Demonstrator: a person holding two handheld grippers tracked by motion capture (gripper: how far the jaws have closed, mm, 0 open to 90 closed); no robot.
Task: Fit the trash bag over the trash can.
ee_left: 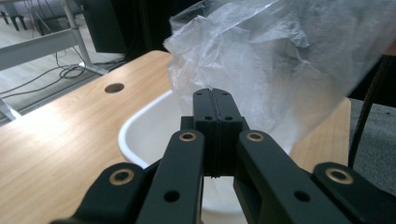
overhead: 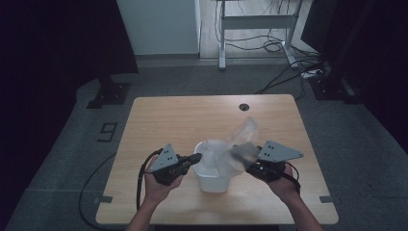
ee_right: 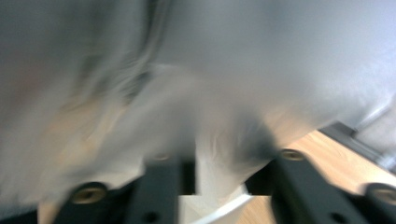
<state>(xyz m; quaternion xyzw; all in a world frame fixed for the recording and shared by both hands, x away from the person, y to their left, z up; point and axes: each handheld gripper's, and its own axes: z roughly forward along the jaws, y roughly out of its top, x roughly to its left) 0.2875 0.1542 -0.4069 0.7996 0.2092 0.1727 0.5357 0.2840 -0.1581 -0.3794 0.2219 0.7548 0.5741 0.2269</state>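
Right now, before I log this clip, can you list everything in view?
Table: one, light wood, centre of the high view, round cable hole near its far edge.
Bin: one, white, on the table's near half between the two tongs.
Plastic bag: one, clear, crumpled, over the bin's mouth, billowing up on the right.
Desk frame: one, white, on the floor beyond the table.
Cables: several, dark, on the floor by that frame.
Left tongs: black, jaws shut at the bin's left rim on the bag's edge.
Right tongs: black, blurred, against the bag; jaw state unclear.
Hands: two, gripping the tongs.
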